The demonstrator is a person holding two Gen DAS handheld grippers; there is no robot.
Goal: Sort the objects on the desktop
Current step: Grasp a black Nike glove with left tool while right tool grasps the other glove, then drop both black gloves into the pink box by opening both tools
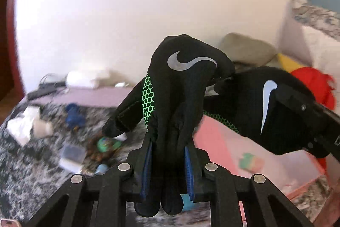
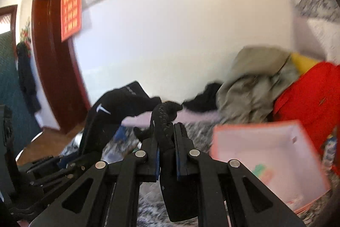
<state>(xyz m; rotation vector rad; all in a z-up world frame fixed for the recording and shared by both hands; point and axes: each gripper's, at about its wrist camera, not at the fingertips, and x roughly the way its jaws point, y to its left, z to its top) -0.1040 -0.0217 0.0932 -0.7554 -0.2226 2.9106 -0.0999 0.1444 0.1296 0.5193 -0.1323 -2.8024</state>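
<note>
My left gripper [image 1: 170,171] has its fingers pinched on a black glove [image 1: 182,82]; the glove's fingertips hang down between my blue pads while its back, with a grey swoosh, stands up above them. My right gripper [image 2: 166,154] has its fingers pressed on a second black glove [image 2: 164,120], which pokes up and forward out of the gap. Both gloves are lifted above the mottled table [image 1: 25,167]. An open pink box [image 2: 272,154] sits below to the right, beside a heap of clothes [image 2: 255,86]. Small clutter on the table is blurred.
</note>
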